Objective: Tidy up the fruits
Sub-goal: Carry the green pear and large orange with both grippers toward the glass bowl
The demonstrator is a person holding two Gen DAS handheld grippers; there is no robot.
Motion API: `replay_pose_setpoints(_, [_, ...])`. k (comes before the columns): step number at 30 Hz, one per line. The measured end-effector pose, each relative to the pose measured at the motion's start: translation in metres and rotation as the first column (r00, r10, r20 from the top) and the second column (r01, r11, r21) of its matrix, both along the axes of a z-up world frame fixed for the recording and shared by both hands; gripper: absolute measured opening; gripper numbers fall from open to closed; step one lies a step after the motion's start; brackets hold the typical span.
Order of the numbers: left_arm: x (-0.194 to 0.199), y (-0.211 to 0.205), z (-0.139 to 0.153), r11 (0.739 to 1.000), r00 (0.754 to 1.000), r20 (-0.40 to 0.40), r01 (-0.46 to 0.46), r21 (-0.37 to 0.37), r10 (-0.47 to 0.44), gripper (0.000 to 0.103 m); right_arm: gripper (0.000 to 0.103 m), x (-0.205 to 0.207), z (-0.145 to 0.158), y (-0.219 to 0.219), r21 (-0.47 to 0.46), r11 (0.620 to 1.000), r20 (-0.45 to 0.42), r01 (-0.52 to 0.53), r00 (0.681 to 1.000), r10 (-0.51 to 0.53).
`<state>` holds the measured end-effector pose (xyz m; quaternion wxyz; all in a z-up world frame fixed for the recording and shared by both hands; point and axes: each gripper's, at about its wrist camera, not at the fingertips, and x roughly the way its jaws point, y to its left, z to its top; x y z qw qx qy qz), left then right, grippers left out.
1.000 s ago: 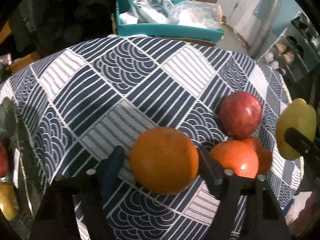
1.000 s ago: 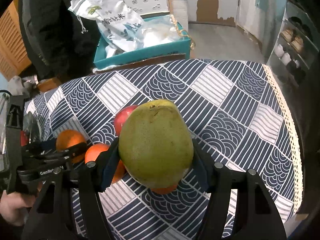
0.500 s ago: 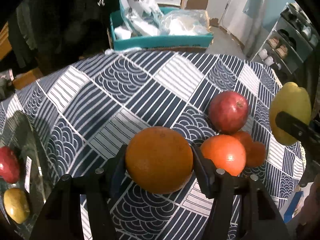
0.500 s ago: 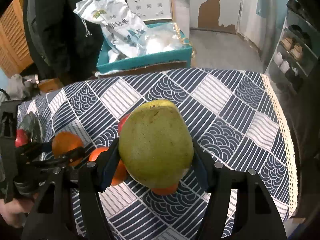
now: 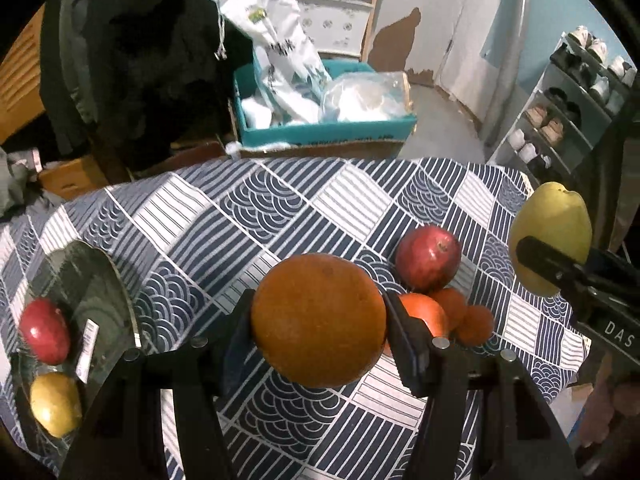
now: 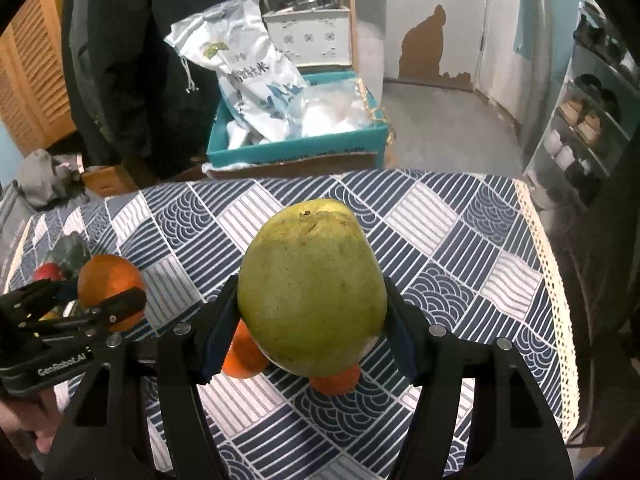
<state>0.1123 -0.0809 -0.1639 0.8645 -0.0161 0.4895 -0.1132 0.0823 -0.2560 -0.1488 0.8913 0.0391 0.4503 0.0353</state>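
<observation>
My left gripper (image 5: 319,307) is shut on a large orange (image 5: 318,318), held above the blue patterned tablecloth (image 5: 248,216). My right gripper (image 6: 312,309) is shut on a big yellow-green fruit (image 6: 312,288), also clear of the cloth; the same fruit (image 5: 550,236) shows at the right edge of the left wrist view. A red apple (image 5: 428,258) and three small oranges (image 5: 454,304) lie together on the cloth below. At the left, a glass bowl (image 5: 108,280) holds a red apple (image 5: 44,330) and a yellow fruit (image 5: 56,404).
A teal box (image 5: 320,136) with white bags stands beyond the table's far edge, next to a dark coat (image 5: 132,60). A shoe rack (image 5: 560,120) is at the right. The cloth's lace hem (image 6: 556,280) marks the right table edge.
The left pads closed onto the orange, and both grippers rose with their fruit. The bowl and more of the room have come into view.
</observation>
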Motion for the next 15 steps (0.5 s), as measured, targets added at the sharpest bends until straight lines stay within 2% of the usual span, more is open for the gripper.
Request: replay_pose_setpoints(15, [-0.024, 0.017, 0.051, 1.000, 0.994, 0.110, -0.016, -0.018, 0.018, 0.063, 0.067, -0.015, 0.040, 0.011, 0.006, 1.000, 0.081, -0.028, 0.996, 0.027])
